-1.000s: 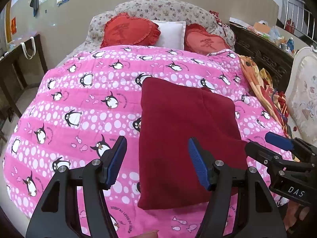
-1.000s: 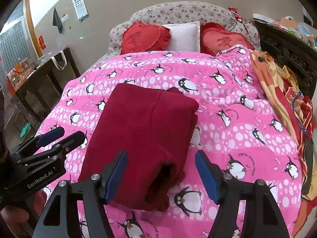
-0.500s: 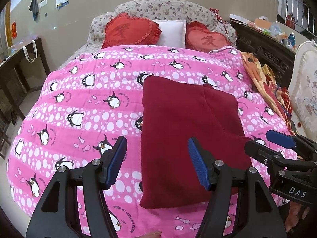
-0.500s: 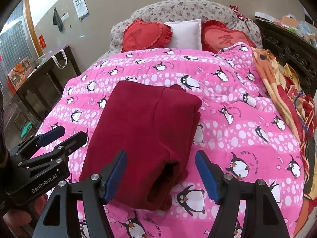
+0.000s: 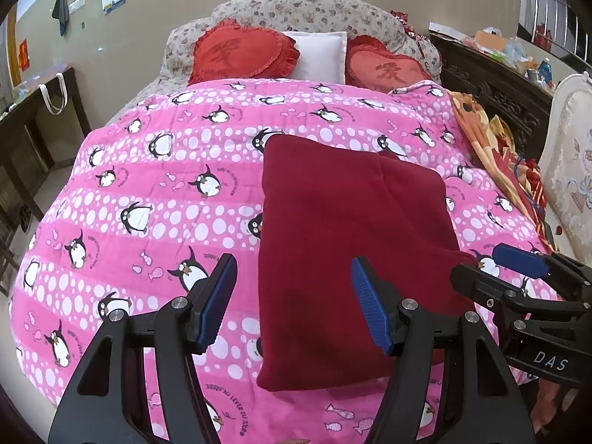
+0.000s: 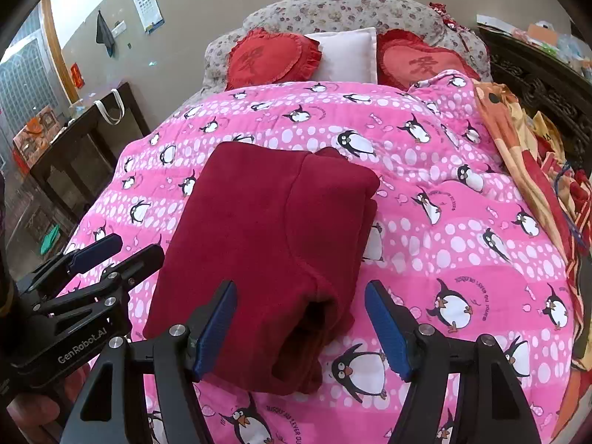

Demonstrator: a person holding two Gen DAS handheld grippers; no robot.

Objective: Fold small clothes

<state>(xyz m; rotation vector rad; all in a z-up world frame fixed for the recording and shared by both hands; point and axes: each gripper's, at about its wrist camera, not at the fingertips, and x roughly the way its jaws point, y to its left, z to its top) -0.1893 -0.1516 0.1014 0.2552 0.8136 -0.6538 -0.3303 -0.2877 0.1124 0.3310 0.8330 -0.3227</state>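
Note:
A dark red garment (image 5: pixel 351 236) lies folded into a thick rectangle on the pink penguin quilt (image 5: pixel 166 185); it also shows in the right wrist view (image 6: pixel 270 244), with stacked layers open at its near right corner. My left gripper (image 5: pixel 294 303) is open and empty, held above the garment's near left edge. My right gripper (image 6: pixel 301 325) is open and empty, held above the garment's near right corner. Each gripper shows in the other's view, the right one (image 5: pixel 518 277) and the left one (image 6: pixel 96 259).
Two red heart cushions (image 5: pixel 240 51) and a white pillow (image 5: pixel 318 55) lie at the headboard. An orange patterned blanket (image 6: pixel 518 140) is bunched along the bed's right side. A dark side table (image 6: pixel 74 137) stands left, a white chair (image 5: pixel 569 155) right.
Both grippers have drawn back and up a little from the folded garment, which looks slightly farther off. The garment has not moved. Both grippers stay open.

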